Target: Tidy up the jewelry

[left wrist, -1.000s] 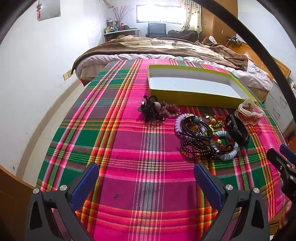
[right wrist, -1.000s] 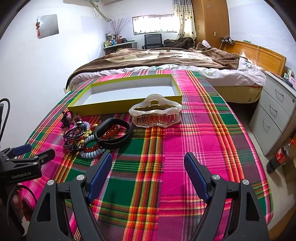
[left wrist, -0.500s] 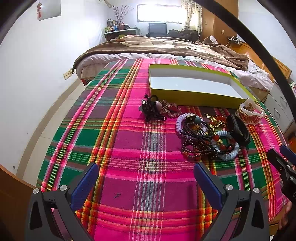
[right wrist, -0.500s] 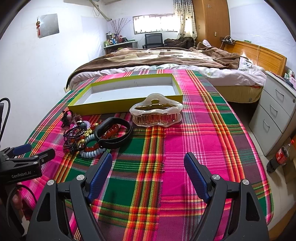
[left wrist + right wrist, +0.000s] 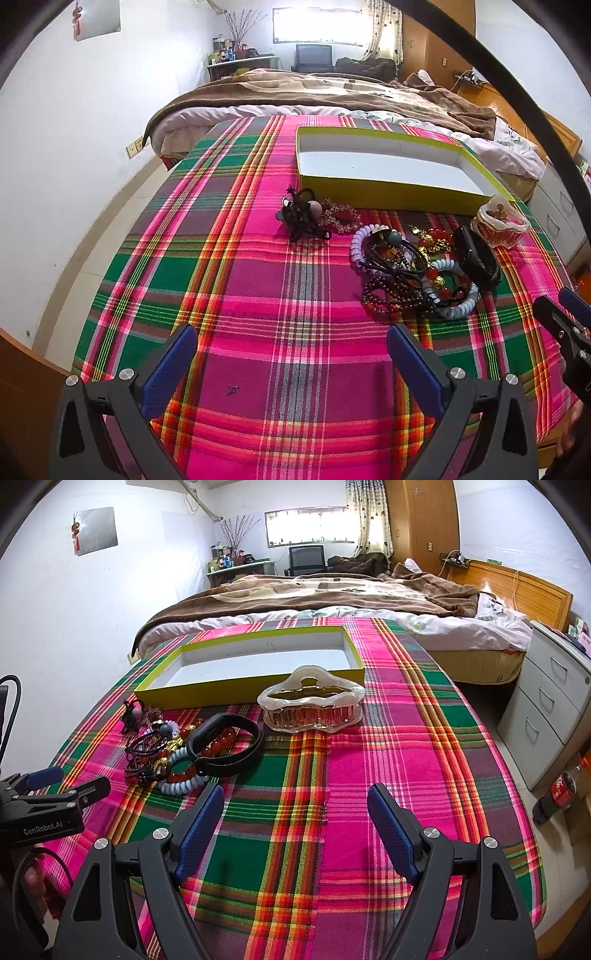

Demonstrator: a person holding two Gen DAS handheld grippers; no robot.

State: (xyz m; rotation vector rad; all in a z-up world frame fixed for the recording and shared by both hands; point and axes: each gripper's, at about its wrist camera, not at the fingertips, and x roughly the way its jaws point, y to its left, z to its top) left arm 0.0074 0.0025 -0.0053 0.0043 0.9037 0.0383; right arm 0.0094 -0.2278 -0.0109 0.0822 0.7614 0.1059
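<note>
Over the past second almost nothing has changed: the left gripper point(image 5: 291, 362) has crept slightly nearer the jewelry pile point(image 5: 417, 273) at centre right. Both it and the right gripper point(image 5: 295, 823) keep their fingers wide and empty, and the yellow tray point(image 5: 221, 692) holds nothing, so sorting has not begun.

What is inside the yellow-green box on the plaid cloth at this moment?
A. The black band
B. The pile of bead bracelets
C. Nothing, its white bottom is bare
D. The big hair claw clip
C. The yellow-green box shows only its white bottom, while the hair claw clip, the black band and the bead bracelets all lie on the cloth in front of it.
</note>
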